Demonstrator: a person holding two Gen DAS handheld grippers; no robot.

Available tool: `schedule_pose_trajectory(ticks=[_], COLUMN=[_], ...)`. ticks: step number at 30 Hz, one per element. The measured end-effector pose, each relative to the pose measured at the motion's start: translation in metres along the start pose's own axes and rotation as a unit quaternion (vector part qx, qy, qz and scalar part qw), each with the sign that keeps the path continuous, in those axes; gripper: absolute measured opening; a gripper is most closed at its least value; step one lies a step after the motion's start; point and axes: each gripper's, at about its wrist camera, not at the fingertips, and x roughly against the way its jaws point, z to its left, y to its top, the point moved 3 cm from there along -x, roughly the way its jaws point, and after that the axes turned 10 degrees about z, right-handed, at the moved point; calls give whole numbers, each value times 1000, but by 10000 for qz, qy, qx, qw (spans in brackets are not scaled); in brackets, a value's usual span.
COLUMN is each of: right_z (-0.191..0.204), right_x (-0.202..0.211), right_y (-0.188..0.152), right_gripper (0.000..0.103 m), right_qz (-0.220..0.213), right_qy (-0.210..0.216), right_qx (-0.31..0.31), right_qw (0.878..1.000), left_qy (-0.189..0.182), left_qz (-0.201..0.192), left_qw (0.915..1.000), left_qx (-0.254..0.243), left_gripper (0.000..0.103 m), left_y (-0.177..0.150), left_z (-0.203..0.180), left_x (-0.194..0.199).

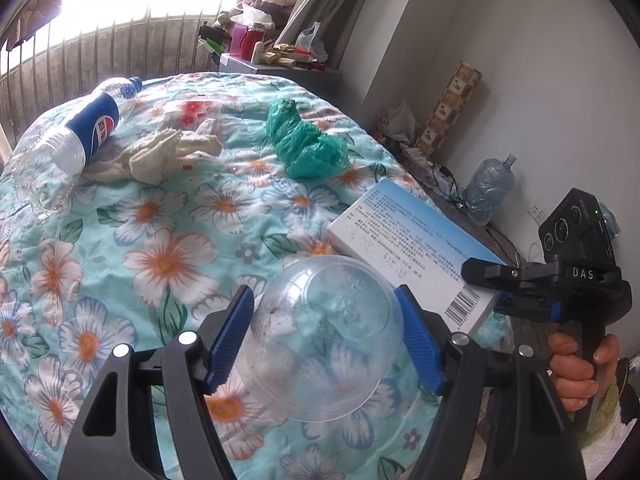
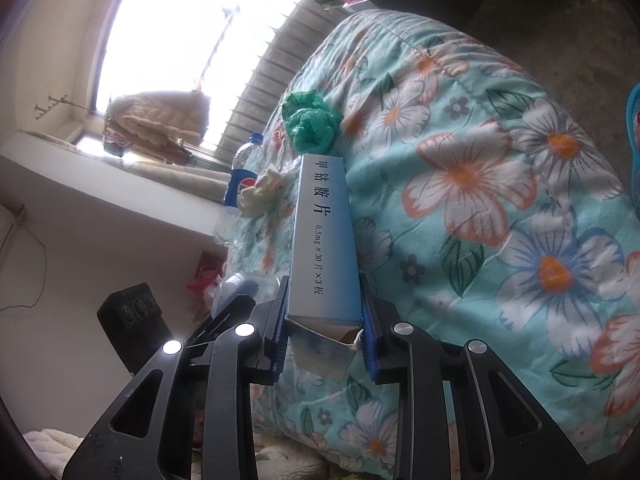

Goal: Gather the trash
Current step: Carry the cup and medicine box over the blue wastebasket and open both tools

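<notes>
Left gripper (image 1: 326,338), its blue pads closed against the sides of a clear plastic cup (image 1: 320,336), held over a bed covered by a turquoise quilt (image 1: 160,240) printed with white and orange flowers. Right gripper (image 2: 325,320), its blue pads pressed to the two sides of a long blue-and-white medicine box (image 2: 322,236); the box's near flap hangs open. In the left wrist view the same box (image 1: 408,248) sticks out over the right edge of the bed, with the right gripper (image 1: 492,276) clamped on its end and the person's hand (image 1: 580,368) around the handle. On the quilt farther back lie a crumpled green plastic bag (image 1: 308,144), a wad of cream tissue (image 1: 168,152) and a plastic bottle with a blue label (image 1: 88,128), the tissue touching the bottle. Behind the bed: a bright barred window (image 1: 120,20), a small cluttered table (image 1: 276,66), a white wall (image 1: 540,80), and a large water jug (image 1: 490,190) on the floor by the wall.
</notes>
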Motion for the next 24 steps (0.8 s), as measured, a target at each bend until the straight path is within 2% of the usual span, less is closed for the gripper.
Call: schedule_pose_trajectory(ticks=[15, 24], right_z=[-12, -21], right_x=[47, 82], right_y=[-3, -7], right_gripper=[28, 28], right_qz=[-434, -824], right_qy=[97, 77], right_qx=[-56, -134], right_qw=[9990, 9965], left_qy=[-53, -212], left_qz=[-273, -395], left_qw=[9993, 9967], left_qx=[-259, -677], left_gripper=[70, 70], left_y=[19, 41], left_z=[-20, -51], left_x=[17, 14])
